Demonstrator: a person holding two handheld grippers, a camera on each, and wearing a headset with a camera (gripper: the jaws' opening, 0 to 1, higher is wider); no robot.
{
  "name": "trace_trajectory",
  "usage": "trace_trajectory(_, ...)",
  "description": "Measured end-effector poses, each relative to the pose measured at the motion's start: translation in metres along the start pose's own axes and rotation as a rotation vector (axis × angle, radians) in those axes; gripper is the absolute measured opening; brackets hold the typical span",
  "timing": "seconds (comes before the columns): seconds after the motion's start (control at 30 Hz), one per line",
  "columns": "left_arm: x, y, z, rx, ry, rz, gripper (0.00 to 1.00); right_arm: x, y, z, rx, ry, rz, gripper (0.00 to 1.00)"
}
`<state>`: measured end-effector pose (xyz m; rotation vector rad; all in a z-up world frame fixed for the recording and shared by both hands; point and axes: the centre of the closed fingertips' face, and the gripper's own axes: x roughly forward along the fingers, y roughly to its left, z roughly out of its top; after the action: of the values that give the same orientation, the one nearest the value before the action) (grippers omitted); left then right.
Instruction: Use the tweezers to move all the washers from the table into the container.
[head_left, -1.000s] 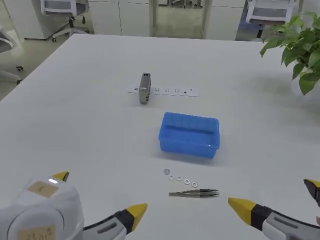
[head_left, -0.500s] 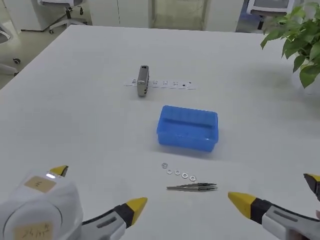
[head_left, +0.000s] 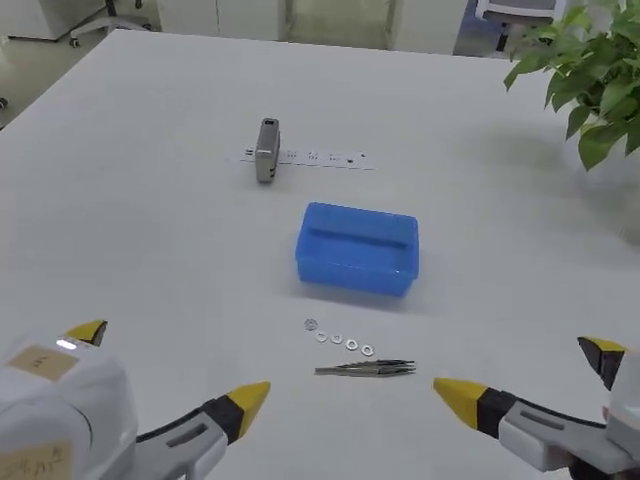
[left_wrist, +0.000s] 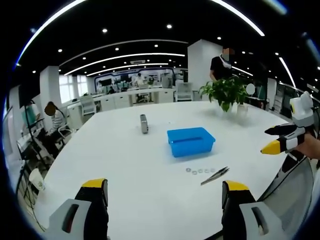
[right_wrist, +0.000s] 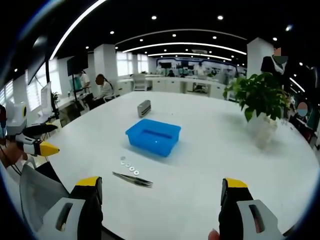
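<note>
Lying beside slim silver tweezers (head_left: 365, 369), five tiny washers (head_left: 337, 340).

Left gripper (head_left: 170, 360), right gripper (head_left: 520, 368), jaws apart

On the table (head_left: 150, 230) lay 5 washers (head_left: 337, 340), 1 pair of tweezers (head_left: 365, 369), 1 blue container (head_left: 356, 250), 1 grey block (head_left: 267, 150), 1 white socket strip (head_left: 325, 158) and 1 potted plant (head_left: 590, 80).

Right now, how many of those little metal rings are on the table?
5 washers, in one slanted row on the table, between the blue container and the tweezers. The container's floor is partly hidden.
</note>
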<state>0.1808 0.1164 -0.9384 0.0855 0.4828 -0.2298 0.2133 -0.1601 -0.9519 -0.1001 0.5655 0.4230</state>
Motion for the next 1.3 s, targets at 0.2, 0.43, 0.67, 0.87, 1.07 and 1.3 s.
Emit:
trace_trajectory(0.2, 0.003, -0.007, 0.002, 0.032, 0.015, -0.022, 0.96, -0.001, -0.002, -0.001, 0.016, -0.009, -0.005, 0.98)
trace_trajectory(0.43, 0.004, -0.01, 0.005, 0.043, 0.013, -0.026, 0.96, 0.001, -0.001, -0.004, 0.023, -0.003, 0.014, 0.98)
trace_trajectory(0.67, 0.009, -0.015, 0.003, 0.069, 0.027, -0.05, 0.95, 0.005, -0.001, -0.003, 0.014, 0.004, 0.025, 0.98)
trace_trajectory(0.87, 0.019, -0.018, 0.004, 0.087, 0.031, -0.07, 0.94, 0.009, -0.004, -0.005, -0.007, 0.028, 0.032, 0.98)
trace_trajectory(1.07, 0.032, -0.027, 0.006, 0.173, 0.061, -0.169, 0.85, 0.011, -0.01, -0.002, -0.005, 0.023, 0.032, 0.97)
trace_trajectory(1.3, 0.053, -0.04, 0.006, 0.293, 0.112, -0.312, 0.75, 0.016, -0.011, -0.003, -0.018, 0.034, 0.037, 0.97)
